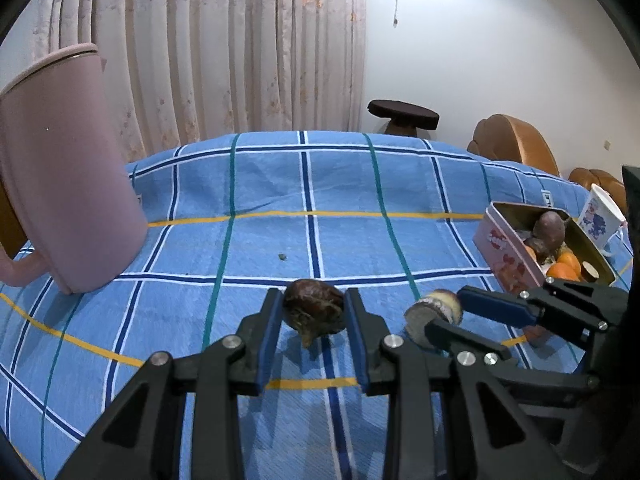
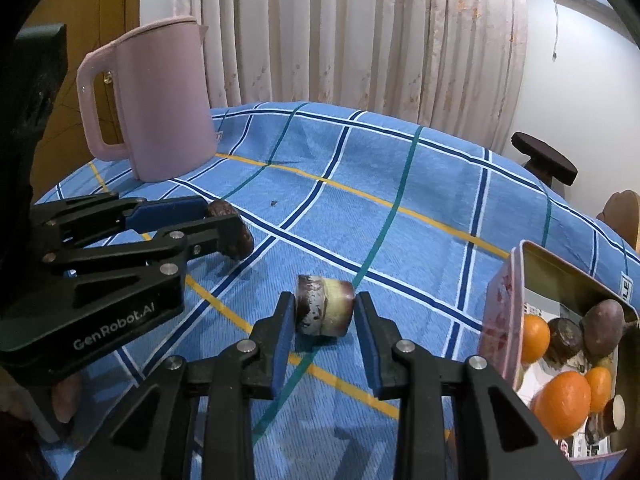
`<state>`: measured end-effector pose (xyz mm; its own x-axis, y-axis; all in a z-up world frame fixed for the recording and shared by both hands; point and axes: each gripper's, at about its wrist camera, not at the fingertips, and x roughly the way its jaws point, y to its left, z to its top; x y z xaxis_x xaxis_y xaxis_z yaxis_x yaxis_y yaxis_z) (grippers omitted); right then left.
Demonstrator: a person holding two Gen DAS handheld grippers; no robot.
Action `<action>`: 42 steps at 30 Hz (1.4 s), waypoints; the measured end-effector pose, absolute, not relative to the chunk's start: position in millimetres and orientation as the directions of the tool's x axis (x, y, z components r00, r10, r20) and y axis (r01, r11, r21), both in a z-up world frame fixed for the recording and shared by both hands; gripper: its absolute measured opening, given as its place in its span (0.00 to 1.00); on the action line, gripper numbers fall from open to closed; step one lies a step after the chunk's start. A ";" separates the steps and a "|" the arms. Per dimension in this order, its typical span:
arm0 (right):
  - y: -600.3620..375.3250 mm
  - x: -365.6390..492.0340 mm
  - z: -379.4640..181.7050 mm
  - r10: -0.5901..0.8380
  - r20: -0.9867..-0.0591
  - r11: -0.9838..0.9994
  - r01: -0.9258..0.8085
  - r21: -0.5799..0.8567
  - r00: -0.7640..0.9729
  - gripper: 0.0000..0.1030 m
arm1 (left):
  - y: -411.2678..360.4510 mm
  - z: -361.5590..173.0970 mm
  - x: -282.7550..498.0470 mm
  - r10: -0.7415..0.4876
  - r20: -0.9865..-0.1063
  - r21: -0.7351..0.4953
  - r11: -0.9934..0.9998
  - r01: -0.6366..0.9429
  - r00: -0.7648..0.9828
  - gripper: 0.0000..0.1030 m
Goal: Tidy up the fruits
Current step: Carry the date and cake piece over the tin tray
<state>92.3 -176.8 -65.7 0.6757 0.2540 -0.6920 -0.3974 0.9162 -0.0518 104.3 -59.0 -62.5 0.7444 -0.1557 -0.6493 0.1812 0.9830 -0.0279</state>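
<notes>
A dark brown wrinkled fruit (image 1: 315,311) sits between the fingers of my left gripper (image 1: 314,312), which is shut on it at the blue plaid tablecloth (image 1: 280,184); it also shows in the right wrist view (image 2: 232,232). My right gripper (image 2: 325,312) brackets a cut purple and yellow fruit piece (image 2: 325,306) resting on the cloth; the left pad touches it, the right pad (image 2: 366,320) stands slightly apart. That piece also shows in the left wrist view (image 1: 434,314). A pink tin (image 2: 500,320) at the right holds oranges (image 2: 562,404) and dark fruits (image 2: 604,326).
A pink jug (image 2: 160,100) stands at the back left of the table. A white printed cup (image 1: 600,220) stands behind the tin (image 1: 508,256). A dark stool (image 1: 402,114) and brown chairs (image 1: 512,140) stand beyond the table. A small dark speck (image 1: 282,256) lies mid-cloth.
</notes>
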 end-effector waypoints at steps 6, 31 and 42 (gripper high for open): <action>-185.3 84.9 -62.9 0.272 -0.669 0.919 -0.393 -0.032 0.691 0.31 | -63.1 -61.9 97.9 -0.156 -0.646 -0.028 0.983 0.181 0.747 0.32; -213.4 67.7 -31.5 0.294 -0.567 0.924 -0.380 -0.037 0.770 0.31 | -94.1 -39.0 84.5 -0.151 -0.604 -0.003 0.982 0.187 0.783 0.32; -244.1 63.7 -8.1 0.257 -0.505 0.950 -0.313 -0.026 0.824 0.31 | -121.0 -19.8 81.9 -0.182 -0.574 0.005 0.974 0.226 0.799 0.32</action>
